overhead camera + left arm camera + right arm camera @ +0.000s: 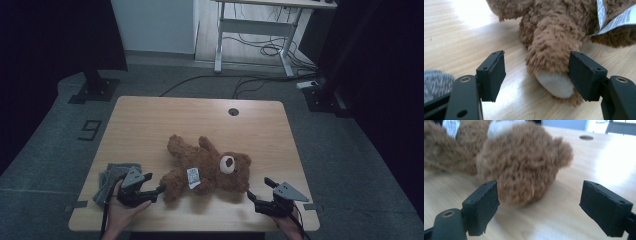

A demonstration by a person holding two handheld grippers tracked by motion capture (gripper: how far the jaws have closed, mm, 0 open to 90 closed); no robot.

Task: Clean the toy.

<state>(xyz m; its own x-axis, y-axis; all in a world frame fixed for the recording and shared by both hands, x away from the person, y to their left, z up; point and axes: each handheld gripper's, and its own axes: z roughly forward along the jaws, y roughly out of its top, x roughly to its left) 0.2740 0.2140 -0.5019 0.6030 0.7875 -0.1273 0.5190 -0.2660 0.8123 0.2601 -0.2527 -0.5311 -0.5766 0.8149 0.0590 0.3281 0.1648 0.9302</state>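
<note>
A: Where's the teddy bear [207,169] lying?

B: On its back near the middle of the wooden table [150,120], a bit toward the person's edge. Its head points to the right in the high view, with the pale muzzle [228,163] up. A white care label [193,177] sits on its belly.

A: And the left gripper [154,190]?

B: At the bear's lower left leg. In the left gripper view the leg [554,50] with its pale sole [556,85] sits between the jaws. The right-hand pad [584,75] in that view is right against the fur at the foot; the left-hand pad [495,75] stands apart from it, with bare table between. So the jaws are wide, not clamped.

A: Anything beside that hand?

B: A folded grey cloth [112,176] on the table's left edge, just behind the left hand [122,212].

A: The right gripper [259,192]?

B: Low at the table's near right, just off the bear's head. In the right gripper view the head [524,165] is ahead of the jaws and slightly blurred. The jaws are spread wide, holding nothing, and the left-hand pad [484,207] is close to the fur; I can't tell whether it touches
</note>
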